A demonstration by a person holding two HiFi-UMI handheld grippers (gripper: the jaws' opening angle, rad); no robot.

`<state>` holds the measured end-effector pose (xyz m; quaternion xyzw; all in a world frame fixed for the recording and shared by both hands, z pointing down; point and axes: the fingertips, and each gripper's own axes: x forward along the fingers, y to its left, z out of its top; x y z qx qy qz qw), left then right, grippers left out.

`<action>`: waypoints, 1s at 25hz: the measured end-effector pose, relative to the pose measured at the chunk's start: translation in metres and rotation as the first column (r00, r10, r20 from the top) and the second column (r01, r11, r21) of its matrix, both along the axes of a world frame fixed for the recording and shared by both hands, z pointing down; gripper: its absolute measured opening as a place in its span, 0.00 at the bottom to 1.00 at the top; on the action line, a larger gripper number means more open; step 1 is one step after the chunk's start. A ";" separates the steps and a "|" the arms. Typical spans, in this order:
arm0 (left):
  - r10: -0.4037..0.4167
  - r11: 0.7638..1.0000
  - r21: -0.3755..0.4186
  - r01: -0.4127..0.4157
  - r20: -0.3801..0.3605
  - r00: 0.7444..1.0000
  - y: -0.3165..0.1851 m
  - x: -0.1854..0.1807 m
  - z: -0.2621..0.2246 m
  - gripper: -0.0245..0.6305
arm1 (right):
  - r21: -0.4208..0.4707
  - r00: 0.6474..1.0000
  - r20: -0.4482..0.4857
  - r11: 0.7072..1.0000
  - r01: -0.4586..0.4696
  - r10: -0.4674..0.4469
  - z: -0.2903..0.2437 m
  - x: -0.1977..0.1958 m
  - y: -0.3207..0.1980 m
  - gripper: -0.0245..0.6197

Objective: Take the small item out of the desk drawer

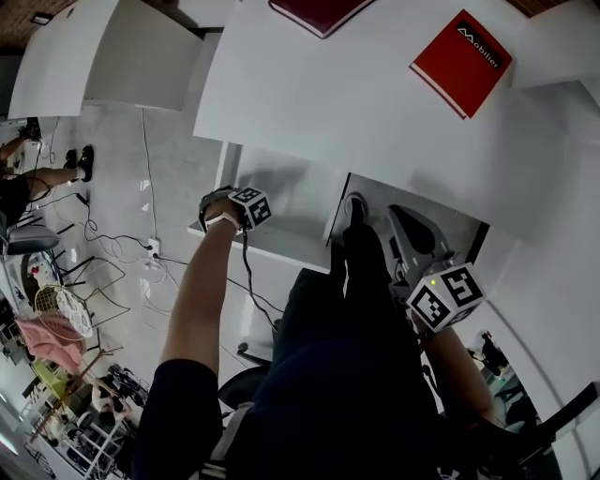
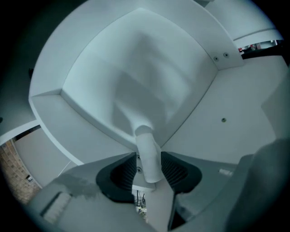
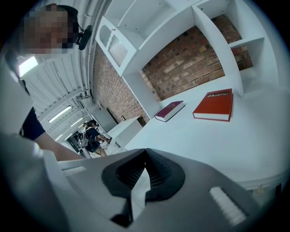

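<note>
My left gripper (image 2: 148, 164) is shut on a white peg-shaped drawer knob (image 2: 147, 147) that sticks out of a white drawer front (image 2: 136, 77). In the head view the left gripper (image 1: 228, 214) sits at the end of an outstretched arm, just under the front edge of the white desk (image 1: 356, 112), against a white drawer panel (image 1: 277, 242). My right gripper (image 1: 411, 236) hangs lower on the right, near the person's dark trousers. In its own view the right gripper (image 3: 145, 158) is shut with nothing between its jaws. No small item shows in any view.
A red book (image 1: 462, 62) and a dark red book (image 1: 319, 11) lie on the desk top; the red book (image 3: 214, 105) also shows in the right gripper view. Cables (image 1: 112, 246) run over the pale floor at the left. White shelves stand against a brick wall (image 3: 190, 63).
</note>
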<state>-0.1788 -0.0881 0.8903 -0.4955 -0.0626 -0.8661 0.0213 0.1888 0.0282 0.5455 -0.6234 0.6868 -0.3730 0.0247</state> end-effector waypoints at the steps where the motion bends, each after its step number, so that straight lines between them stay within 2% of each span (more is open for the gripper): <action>1: 0.006 1.000 -0.010 -0.006 0.023 1.000 0.001 -0.003 0.002 0.31 | -0.003 1.000 0.000 1.000 -0.001 0.001 0.000 0.000 0.000 0.04; 4: 0.015 1.000 -0.022 -0.013 0.092 0.996 0.004 -0.015 0.009 0.31 | -0.014 1.000 -0.003 1.000 0.002 -0.002 0.002 -0.002 -0.001 0.04; 7: 0.019 1.000 -0.025 -0.016 0.131 0.991 0.005 -0.021 0.013 0.26 | -0.017 1.000 0.000 1.000 0.005 -0.005 0.005 -0.003 -0.002 0.04; 13: 0.013 1.000 -0.012 -0.012 0.074 0.997 0.002 -0.012 0.011 0.24 | -0.016 1.000 0.002 0.999 0.029 -0.029 0.005 -0.011 -0.010 0.04; 18: 0.004 0.999 0.036 -0.003 -0.022 1.000 -0.008 0.002 -0.006 0.24 | -0.002 0.999 0.004 0.999 0.052 -0.052 -0.005 -0.020 -0.020 0.04; 21: -0.016 0.997 0.078 0.025 -0.112 0.994 -0.015 0.017 -0.020 0.24 | 0.012 0.997 0.004 0.997 0.077 -0.077 -0.011 -0.025 -0.027 0.04; 23: -0.041 0.993 0.103 0.062 -0.193 0.980 -0.018 0.030 -0.030 0.24 | 0.023 0.995 0.006 0.995 0.098 -0.098 -0.012 -0.030 -0.033 0.04; 25: -0.073 0.987 0.117 0.110 -0.286 0.955 -0.019 0.045 -0.045 0.24 | 0.031 0.992 0.012 0.992 0.122 -0.122 -0.014 -0.037 -0.040 0.04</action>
